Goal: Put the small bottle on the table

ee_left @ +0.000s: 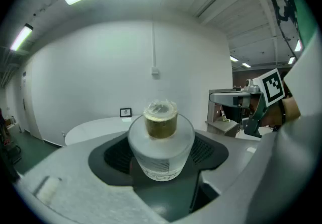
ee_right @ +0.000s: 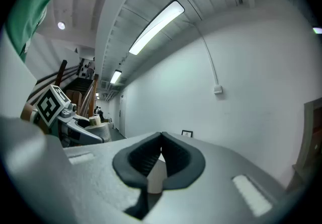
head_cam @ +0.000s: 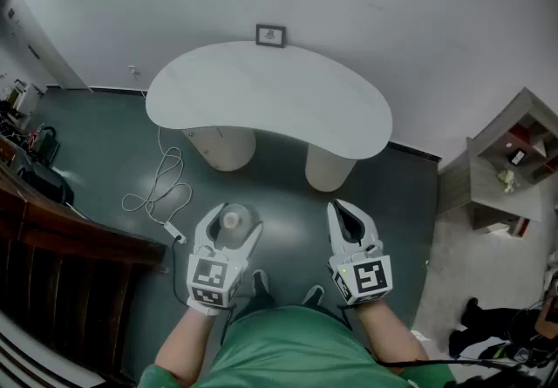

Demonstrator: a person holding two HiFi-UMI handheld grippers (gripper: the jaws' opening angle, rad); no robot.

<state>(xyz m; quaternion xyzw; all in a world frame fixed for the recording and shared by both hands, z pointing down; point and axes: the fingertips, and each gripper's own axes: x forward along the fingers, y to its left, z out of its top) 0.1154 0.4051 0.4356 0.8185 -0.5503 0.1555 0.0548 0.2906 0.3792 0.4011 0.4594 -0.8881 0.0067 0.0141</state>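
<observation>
The small bottle (head_cam: 231, 221) is clear with a brownish cap and stands upright between the jaws of my left gripper (head_cam: 232, 227). In the left gripper view the bottle (ee_left: 161, 140) fills the gap of the left gripper (ee_left: 161, 153), and both dark pads press on its sides. My right gripper (head_cam: 343, 210) is level with it on the right, jaws shut with nothing in them; its tips meet in the right gripper view (ee_right: 161, 136). The white kidney-shaped table (head_cam: 270, 94) lies ahead of both grippers, its top bare. Both grippers hang over the dark floor, short of the table's near edge.
A small framed picture (head_cam: 270, 35) stands against the wall behind the table. A white cable (head_cam: 161, 190) loops on the floor at the left. A dark wooden rail (head_cam: 61, 234) runs along the left, and a grey shelf unit (head_cam: 510, 164) stands at the right.
</observation>
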